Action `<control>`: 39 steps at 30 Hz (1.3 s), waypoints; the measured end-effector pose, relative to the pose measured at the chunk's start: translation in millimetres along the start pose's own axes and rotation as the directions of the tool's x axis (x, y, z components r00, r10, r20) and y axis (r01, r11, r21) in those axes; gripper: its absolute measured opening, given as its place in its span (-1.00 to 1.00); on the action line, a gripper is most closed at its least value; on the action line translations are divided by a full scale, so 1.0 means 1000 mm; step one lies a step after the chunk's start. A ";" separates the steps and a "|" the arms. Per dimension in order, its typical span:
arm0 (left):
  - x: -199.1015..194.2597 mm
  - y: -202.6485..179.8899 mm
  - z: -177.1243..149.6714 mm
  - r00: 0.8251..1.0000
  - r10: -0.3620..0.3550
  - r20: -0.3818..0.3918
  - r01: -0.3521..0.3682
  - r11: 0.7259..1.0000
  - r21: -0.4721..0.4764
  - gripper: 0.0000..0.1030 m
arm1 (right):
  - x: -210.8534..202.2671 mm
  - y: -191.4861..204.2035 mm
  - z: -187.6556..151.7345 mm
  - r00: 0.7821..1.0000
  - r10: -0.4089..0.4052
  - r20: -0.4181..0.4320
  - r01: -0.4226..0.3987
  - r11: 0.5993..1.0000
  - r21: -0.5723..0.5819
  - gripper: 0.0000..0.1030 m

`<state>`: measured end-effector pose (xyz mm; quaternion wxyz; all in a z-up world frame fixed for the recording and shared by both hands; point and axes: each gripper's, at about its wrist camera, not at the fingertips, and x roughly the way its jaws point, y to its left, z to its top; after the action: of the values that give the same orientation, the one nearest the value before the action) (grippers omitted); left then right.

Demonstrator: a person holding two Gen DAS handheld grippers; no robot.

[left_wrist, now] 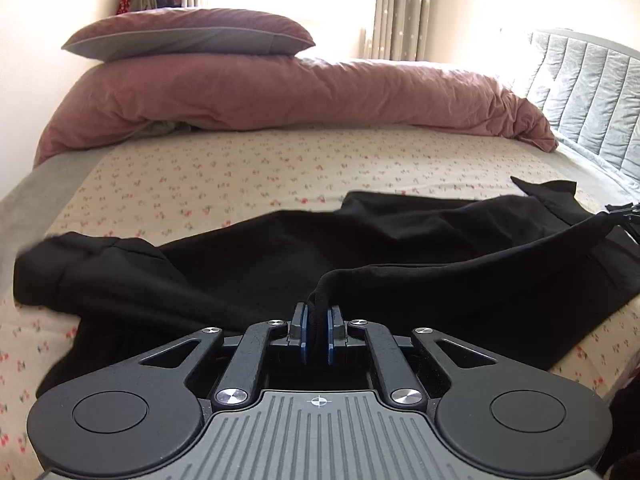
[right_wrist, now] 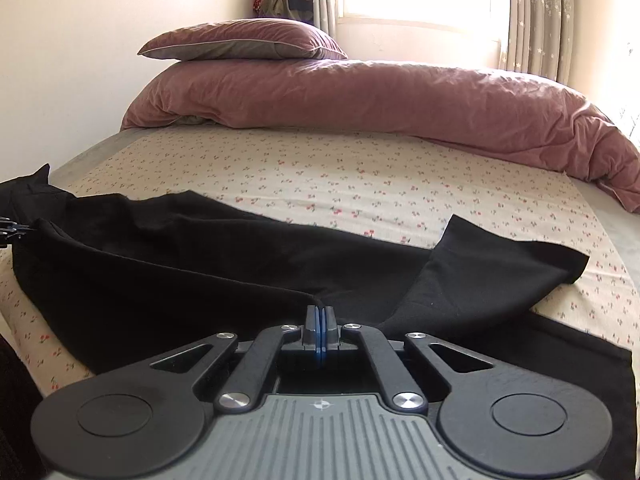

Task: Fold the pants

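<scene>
Overhead, pillow (left_wrist: 188, 34) atop pink duvet (left_wrist: 280, 92).

Black pants (left_wrist: 280, 256), cherry-print sheet (left_wrist: 240, 168)

Open strip of cream floral bed sheet (left_wrist: 248, 168) between crumpled black fabric pants (left_wrist: 280, 256) and rolled pink duvet (left_wrist: 304, 92), free for a gripper to pass. Duvet plus 1 pink-grey pillow (left_wrist: 188, 34) blocks the far side. Grey quilted headboard (left_wrist: 592, 88) walls one end. Near edge covered by pants.
</scene>
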<state>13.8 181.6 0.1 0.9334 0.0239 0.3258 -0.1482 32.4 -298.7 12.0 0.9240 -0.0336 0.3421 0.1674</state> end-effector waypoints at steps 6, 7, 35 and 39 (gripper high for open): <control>0.003 -0.003 -0.043 0.996 0.000 -0.084 -0.005 0.998 -0.060 -0.86 | 0.012 0.007 -0.043 0.994 0.011 -0.111 -0.006 0.999 0.044 -1.00; 0.003 -0.003 -0.045 0.996 0.001 -0.089 -0.007 0.998 -0.059 -0.85 | 0.016 0.007 -0.048 0.991 0.011 -0.131 -0.004 0.999 0.052 -1.00; 0.078 -0.205 -0.020 0.880 -0.456 -0.131 0.473 0.861 0.185 0.26 | 0.167 -0.137 0.063 0.930 -0.358 -0.089 0.367 0.873 0.322 -0.96; 0.086 -0.220 -0.025 0.879 -0.444 -0.175 0.476 0.847 0.239 0.19 | 0.097 -0.149 0.055 0.909 -0.417 0.009 0.385 0.846 0.369 -0.97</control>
<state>-1.8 -46.9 -60.7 0.8380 0.0825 0.3506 -0.4098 185.4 -401.7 -16.1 0.9430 0.0724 0.3111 -0.0933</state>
